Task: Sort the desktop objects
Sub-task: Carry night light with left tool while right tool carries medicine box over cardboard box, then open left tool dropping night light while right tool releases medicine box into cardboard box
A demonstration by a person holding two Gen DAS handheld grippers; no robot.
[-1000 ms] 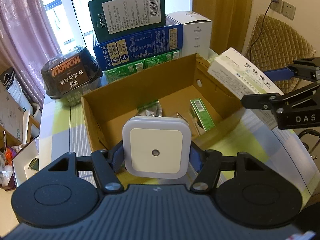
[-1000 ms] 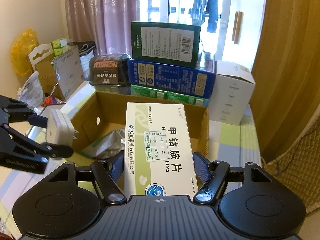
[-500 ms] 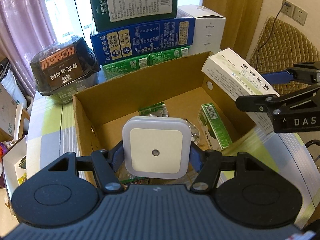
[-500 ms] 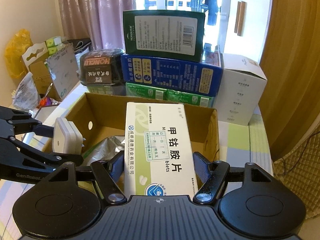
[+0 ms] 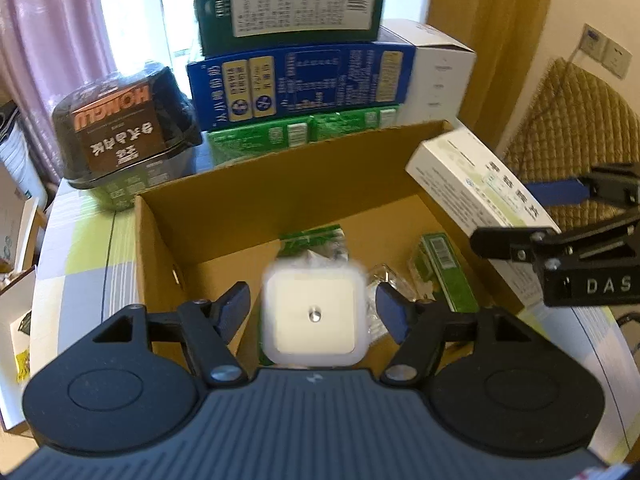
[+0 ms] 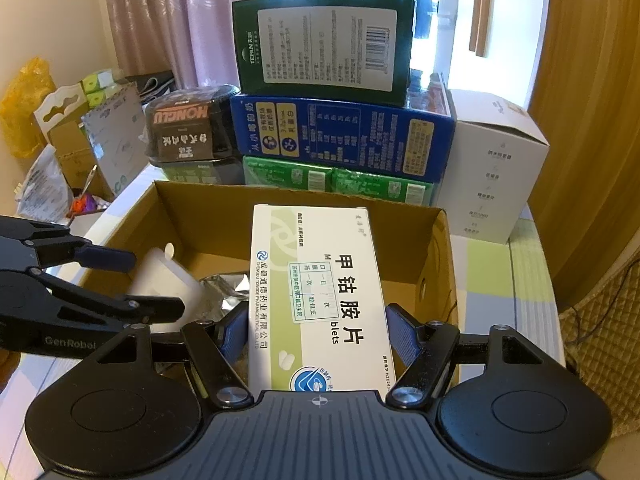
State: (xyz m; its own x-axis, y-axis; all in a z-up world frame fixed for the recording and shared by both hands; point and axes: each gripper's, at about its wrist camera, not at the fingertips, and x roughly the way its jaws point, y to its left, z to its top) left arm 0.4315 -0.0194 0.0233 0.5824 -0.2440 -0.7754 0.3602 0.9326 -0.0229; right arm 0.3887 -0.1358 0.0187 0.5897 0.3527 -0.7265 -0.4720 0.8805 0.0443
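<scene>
Our left gripper (image 5: pixel 313 307) has its jaws spread apart, with a gap showing on either side of the white square night light (image 5: pixel 314 317). The light is blurred between the blue pads (image 5: pixel 236 307), touching neither, above the open cardboard box (image 5: pixel 256 196). From the right wrist view the same light (image 6: pixel 166 280) is a pale smear just beside the left gripper's fingers, over the box's 9 o'clock side.

Our right gripper (image 6: pixel 318 338) is clamped on a white-and-green medicine box (image 6: pixel 320 300), which stands lengthwise between the pads and points toward 12 o'clock over the carton. In the left wrist view that medicine box (image 5: pixel 476 184) sits at 3 o'clock, above the right wall of the carton.

Inside the carton we see a green sachet (image 5: pixel 312 240) toward 12 o'clock of the night light, a narrow green box (image 5: pixel 448 272) at 2 o'clock, and crinkled silver foil (image 6: pixel 224 296) on the floor.

Behind the carton, at 12 o'clock, a dark green box (image 6: pixel 324 44) rests on a blue box (image 6: pixel 340 136), which rests on green packs (image 6: pixel 336 182). A black Hongli tub (image 5: pixel 120 128) stands at 10 o'clock, and a white carton (image 6: pixel 492 168) at 1 o'clock of the stack.
</scene>
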